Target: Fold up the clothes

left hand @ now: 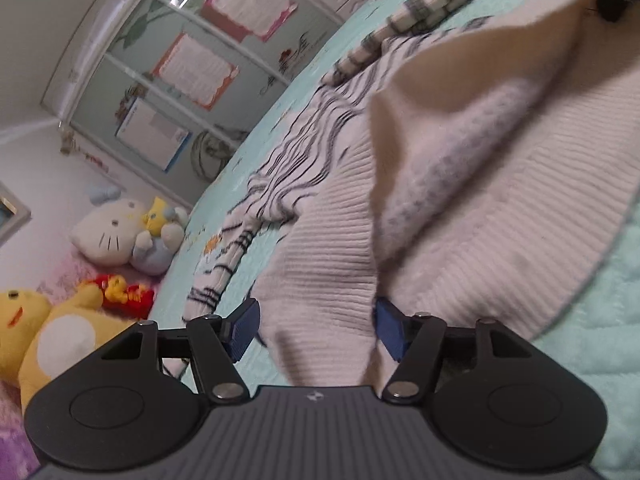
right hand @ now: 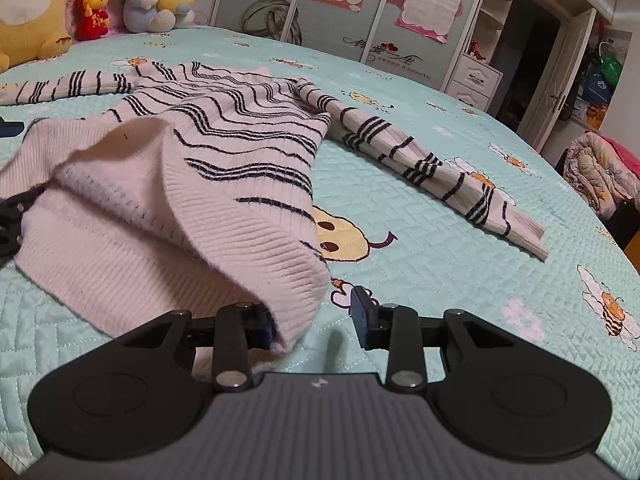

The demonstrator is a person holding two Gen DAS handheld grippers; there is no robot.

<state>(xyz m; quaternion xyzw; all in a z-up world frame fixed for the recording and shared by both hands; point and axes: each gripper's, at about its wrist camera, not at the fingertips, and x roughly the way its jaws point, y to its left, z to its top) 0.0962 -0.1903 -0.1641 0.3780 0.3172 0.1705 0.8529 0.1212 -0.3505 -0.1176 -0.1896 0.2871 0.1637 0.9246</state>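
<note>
**Sweater hem at both my claws**

My left claw [left hand: 316, 330] sits low at the near edge of the sweater [left hand: 480, 208]. Its blue pads [left hand: 244, 330] stand spread, one on each side of a bunch of ribbed hem; the cloth fills the gap between them, but the pads do not press it. Past them the plain ribbed band rises in a loose fold, and beyond that the striped part runs away across the bed [left hand: 600, 360]. At the far left of this view, plush toys [left hand: 112, 232] sit by the bed's edge, with a wardrobe [left hand: 168, 92] behind them.

My right claw [right hand: 316, 320] is at the other corner of the hem. Its jaws are partly spread. The left pad [right hand: 266, 330] is tucked under the edge of the sweater [right hand: 224, 184], while the right pad [right hand: 362, 312] stands clear over the bare quilt [right hand: 460, 280], so nothing is pinched. The sweater lies on the bed, hem nearest me and lifted into an open pocket, striped body behind it. One striped sleeve [right hand: 440, 176] stretches out to the right and lies flat on the quilt. At the far right stand drawers [right hand: 474, 80] and a door [right hand: 560, 92].
</note>
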